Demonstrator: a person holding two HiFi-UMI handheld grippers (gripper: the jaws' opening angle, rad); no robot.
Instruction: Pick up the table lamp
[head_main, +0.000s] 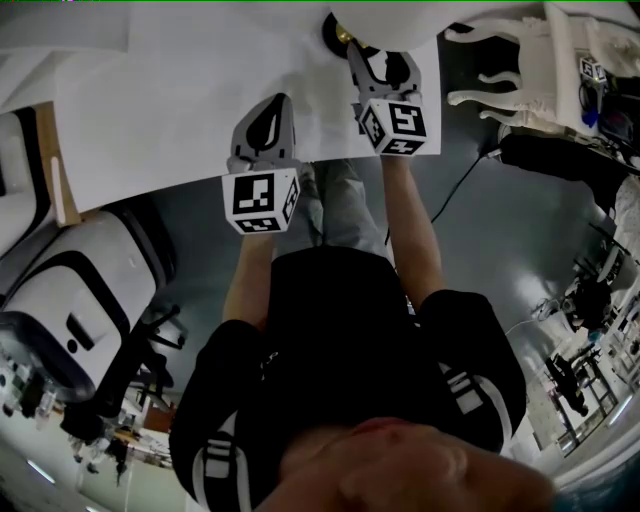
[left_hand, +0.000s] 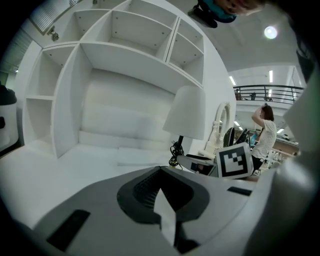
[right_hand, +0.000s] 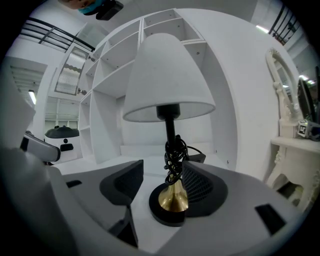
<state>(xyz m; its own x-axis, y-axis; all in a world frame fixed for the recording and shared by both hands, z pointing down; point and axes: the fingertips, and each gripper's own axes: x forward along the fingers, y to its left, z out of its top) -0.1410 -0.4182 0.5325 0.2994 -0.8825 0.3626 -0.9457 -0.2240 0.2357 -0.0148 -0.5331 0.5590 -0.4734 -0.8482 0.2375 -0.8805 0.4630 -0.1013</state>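
Observation:
The table lamp (right_hand: 167, 75) has a white cone shade, a thin black stem wrapped in coiled black cord, and a brass foot on a round black base (right_hand: 172, 207). It stands on the white table (head_main: 180, 100) at the far edge. My right gripper (right_hand: 162, 172) is open, with its jaws on either side of the stem and foot and not pressing them. In the head view the right gripper (head_main: 385, 65) reaches under the shade (head_main: 385, 20). My left gripper (head_main: 275, 108) is shut and empty, to the lamp's left; from it the lamp (left_hand: 187, 112) shows ahead on the right.
A white shelf unit (left_hand: 100, 75) rises behind the table. A white ornate dresser (head_main: 520, 60) stands to the right of the lamp. A white and black machine (head_main: 90, 290) sits on the floor at the left. A person (left_hand: 262, 132) stands far off.

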